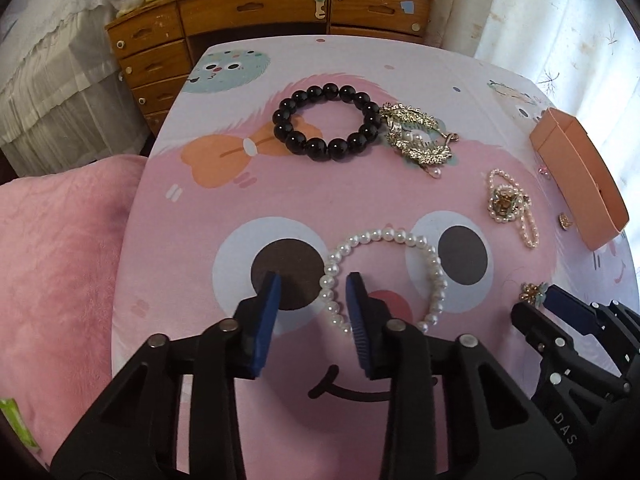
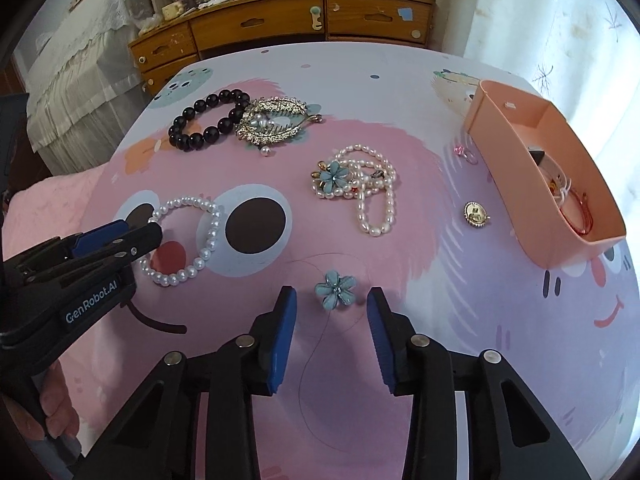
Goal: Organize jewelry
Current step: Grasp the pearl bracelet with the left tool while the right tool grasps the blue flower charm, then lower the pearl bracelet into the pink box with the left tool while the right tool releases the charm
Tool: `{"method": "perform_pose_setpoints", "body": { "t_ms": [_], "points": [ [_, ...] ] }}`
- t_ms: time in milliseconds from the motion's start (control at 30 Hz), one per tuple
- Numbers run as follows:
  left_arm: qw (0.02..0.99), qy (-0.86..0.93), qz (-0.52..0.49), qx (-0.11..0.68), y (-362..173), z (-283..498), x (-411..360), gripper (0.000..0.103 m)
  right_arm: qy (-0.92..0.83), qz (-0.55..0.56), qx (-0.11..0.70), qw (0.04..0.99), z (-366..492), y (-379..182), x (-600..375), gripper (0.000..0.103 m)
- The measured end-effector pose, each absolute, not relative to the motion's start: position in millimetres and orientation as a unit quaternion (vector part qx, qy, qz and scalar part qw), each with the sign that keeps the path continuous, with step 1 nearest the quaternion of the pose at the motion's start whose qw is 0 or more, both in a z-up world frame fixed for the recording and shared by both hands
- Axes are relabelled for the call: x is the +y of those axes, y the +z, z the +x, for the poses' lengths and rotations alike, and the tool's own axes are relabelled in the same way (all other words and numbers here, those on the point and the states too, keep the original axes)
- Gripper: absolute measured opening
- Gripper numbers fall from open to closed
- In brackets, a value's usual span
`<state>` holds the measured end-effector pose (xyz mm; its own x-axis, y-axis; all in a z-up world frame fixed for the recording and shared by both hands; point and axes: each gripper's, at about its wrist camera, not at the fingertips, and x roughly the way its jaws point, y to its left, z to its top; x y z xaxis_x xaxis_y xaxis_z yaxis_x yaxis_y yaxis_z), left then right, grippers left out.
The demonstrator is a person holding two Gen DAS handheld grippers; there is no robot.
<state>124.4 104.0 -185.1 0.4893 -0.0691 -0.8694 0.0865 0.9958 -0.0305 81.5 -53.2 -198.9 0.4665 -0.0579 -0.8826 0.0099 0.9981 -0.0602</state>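
Observation:
A white pearl bracelet [image 1: 384,272] lies on the cartoon-print table; my left gripper [image 1: 314,280] is open with the bracelet's left side between its fingers. It also shows in the right wrist view [image 2: 184,240]. My right gripper [image 2: 332,298] is open around a small blue flower earring [image 2: 335,289]. A black bead bracelet [image 1: 326,122], a silver leaf brooch [image 1: 418,136], a pearl necklace with a blue flower [image 2: 356,184] and a gold round earring [image 2: 476,214] lie further back. A peach box [image 2: 560,184] at the right holds a red cord and small items.
A wooden dresser [image 1: 256,12] stands behind the table. A pink cushion [image 1: 56,264] lies off the left edge. Curtains hang at the right. A tiny pink item [image 2: 460,151] lies beside the box. A thin hair curls on the cloth [image 2: 312,360].

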Motion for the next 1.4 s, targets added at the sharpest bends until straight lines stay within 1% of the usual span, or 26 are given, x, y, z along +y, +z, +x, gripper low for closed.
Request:
{"method": "perform_pose_setpoints", "body": {
  "t_ms": [33, 67, 100, 133, 300, 433, 533, 767, 933, 1267, 1400],
  "points": [
    [0.864, -0.046, 0.008, 0.502, -185, 125, 104, 0.02, -0.02, -0.026, 0.515, 0.857, 83, -199, -52, 0.029],
    [0.864, -0.046, 0.008, 0.502, -185, 125, 105, 0.016, -0.021, -0.028, 0.514, 0.857, 82, -199, -52, 0.026],
    [0.864, -0.045, 0.007, 0.501, -184, 125, 106, 0.009, -0.02, -0.029, 0.514, 0.857, 82, -199, -52, 0.022],
    [0.864, -0.045, 0.005, 0.502, -185, 126, 106, 0.006, -0.018, -0.03, 0.514, 0.857, 82, -199, -52, 0.021],
    [0.865, -0.063, -0.008, 0.498, -185, 121, 112, 0.006, 0.001, -0.032, 0.516, 0.856, 83, -199, -48, 0.019],
    [0.867, -0.063, -0.013, 0.495, -184, 113, 114, 0.005, 0.021, -0.012, 0.522, 0.853, 84, -197, -45, 0.019],
    [0.875, -0.077, -0.032, 0.477, -174, 105, 118, 0.005, 0.039, -0.004, 0.52, 0.853, 83, -194, -40, 0.019],
    [0.896, -0.114, -0.061, 0.425, -133, 92, 107, 0.005, 0.083, 0.002, 0.503, 0.86, 82, -173, -37, 0.019],
    [0.904, -0.133, -0.062, 0.403, -104, 87, 85, 0.005, 0.102, 0.012, 0.478, 0.872, 81, -146, -50, 0.019],
    [0.924, -0.165, -0.075, 0.338, -34, 80, 31, 0.005, 0.143, 0.004, 0.427, 0.893, 68, -83, -106, 0.019],
    [0.932, -0.179, -0.072, 0.307, -6, 77, -4, 0.005, 0.164, -0.021, 0.402, 0.901, 61, -58, -133, 0.019]
  ]
}}
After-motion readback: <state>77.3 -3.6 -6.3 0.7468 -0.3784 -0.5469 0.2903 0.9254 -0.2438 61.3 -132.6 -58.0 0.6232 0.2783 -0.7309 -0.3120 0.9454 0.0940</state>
